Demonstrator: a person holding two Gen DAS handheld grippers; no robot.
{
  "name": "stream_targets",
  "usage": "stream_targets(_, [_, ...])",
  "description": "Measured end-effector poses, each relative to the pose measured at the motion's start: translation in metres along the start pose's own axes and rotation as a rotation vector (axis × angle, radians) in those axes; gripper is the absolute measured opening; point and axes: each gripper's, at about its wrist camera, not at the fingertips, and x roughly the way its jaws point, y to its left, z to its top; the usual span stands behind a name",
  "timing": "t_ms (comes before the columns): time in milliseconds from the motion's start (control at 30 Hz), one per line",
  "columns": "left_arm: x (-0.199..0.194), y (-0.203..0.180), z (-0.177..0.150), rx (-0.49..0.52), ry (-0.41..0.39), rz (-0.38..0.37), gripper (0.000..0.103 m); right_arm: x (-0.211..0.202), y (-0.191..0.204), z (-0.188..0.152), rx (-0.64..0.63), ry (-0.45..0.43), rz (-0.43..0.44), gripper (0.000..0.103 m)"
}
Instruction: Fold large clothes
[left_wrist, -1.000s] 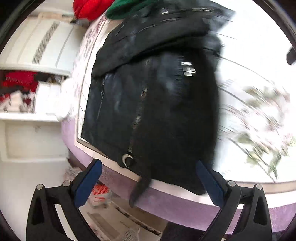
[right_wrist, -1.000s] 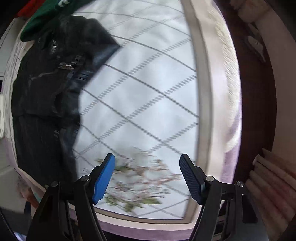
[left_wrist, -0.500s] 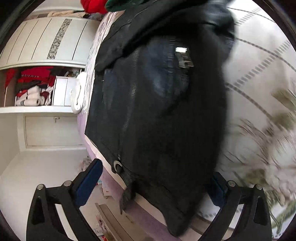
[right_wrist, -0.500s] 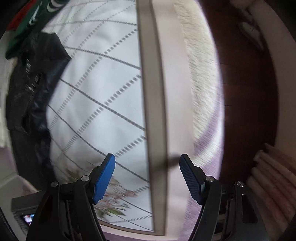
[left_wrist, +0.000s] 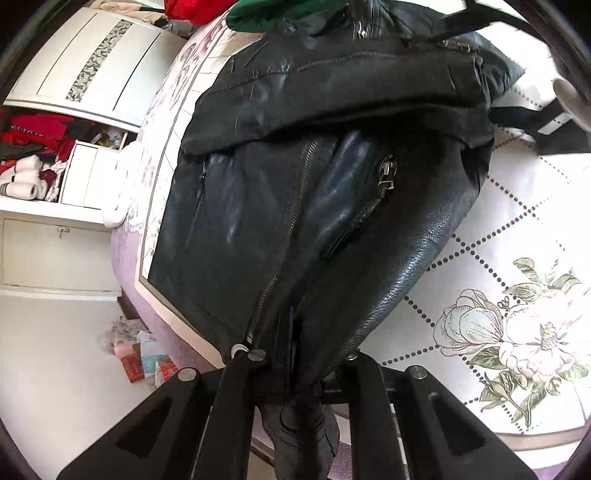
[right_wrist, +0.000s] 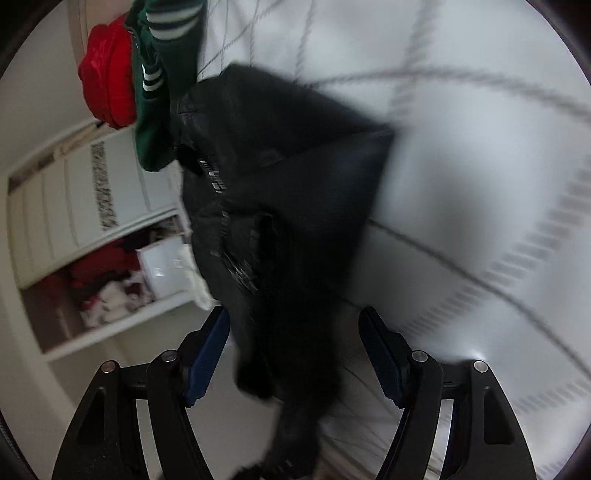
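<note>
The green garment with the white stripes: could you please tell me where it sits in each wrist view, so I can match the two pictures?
Left wrist view: the green garment is at the top edge, centre, beyond the far end of the black leather jacket.
Right wrist view: the green garment is at upper left, again past the jacket's far end.
Shared landmark: the red garment lies just left of it in both.
</note>
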Motion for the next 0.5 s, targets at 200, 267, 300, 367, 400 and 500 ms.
stream_targets(200, [-0.010, 0.036, 0.003, -0.016, -0.035, -0.105, 0.006, 0.020, 0.050, -0.015, -0.059, -0.061, -0.160, 0.019])
stream_targets(267, [-0.012, 0.063, 0.006, -0.047, -0.039, -0.173, 0.006, 0.013, 0.069, -0.023, -0.096, -0.070, -0.183, 0.017])
stream_targets(300, [-0.014, 0.073, 0.007, -0.059, -0.039, -0.200, 0.006, 0.010, 0.081, -0.028, -0.118, -0.072, -0.197, 0.017])
stream_targets(367, [-0.012, 0.101, 0.010, -0.088, -0.038, -0.267, 0.006, 0.009, 0.122, -0.038, -0.172, -0.076, -0.240, 0.016])
stream_targets(400, [-0.010, 0.116, 0.013, -0.102, -0.035, -0.299, 0.006, 0.014, 0.142, -0.043, -0.199, -0.080, -0.263, 0.016])
stream_targets(500, [0.000, 0.166, 0.022, -0.157, -0.033, -0.373, 0.006, 0.032, 0.205, -0.053, -0.266, -0.084, -0.327, 0.016])
